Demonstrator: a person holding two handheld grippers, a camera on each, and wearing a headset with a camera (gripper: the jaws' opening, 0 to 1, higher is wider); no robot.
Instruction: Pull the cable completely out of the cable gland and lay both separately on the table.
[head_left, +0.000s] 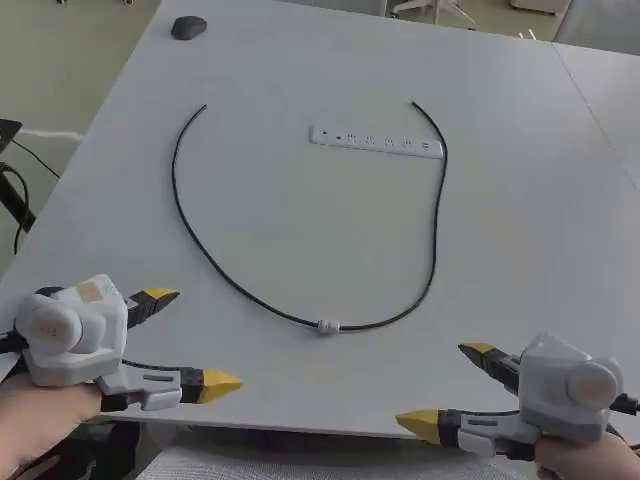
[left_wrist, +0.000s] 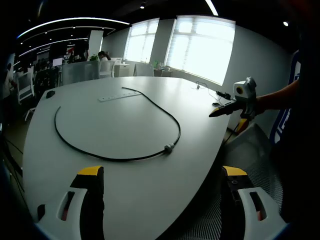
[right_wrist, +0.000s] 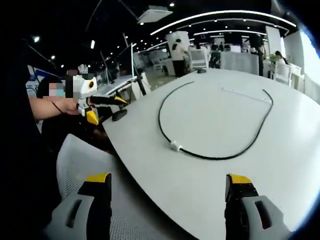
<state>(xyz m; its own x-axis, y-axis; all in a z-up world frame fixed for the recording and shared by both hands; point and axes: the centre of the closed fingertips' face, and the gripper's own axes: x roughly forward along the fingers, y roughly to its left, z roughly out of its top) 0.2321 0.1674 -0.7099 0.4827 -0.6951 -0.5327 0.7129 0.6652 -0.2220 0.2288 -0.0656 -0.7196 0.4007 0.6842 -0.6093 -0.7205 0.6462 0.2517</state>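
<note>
A long black cable (head_left: 190, 230) lies in a wide U on the white table (head_left: 300, 220). A small white cable gland (head_left: 327, 326) sits threaded on it at the bottom of the U, near the front edge. It also shows as the gland (left_wrist: 170, 148) in the left gripper view and the gland (right_wrist: 174, 146) in the right gripper view. My left gripper (head_left: 195, 338) hovers at the front left, open and holding nothing. My right gripper (head_left: 447, 387) hangs over the front edge at the right, also open. Both are well apart from the cable.
A white power strip (head_left: 375, 142) lies inside the cable's U toward the back. A dark mouse (head_left: 188, 27) rests at the far left corner. A mesh chair seat (right_wrist: 85, 165) sits below the table's front edge.
</note>
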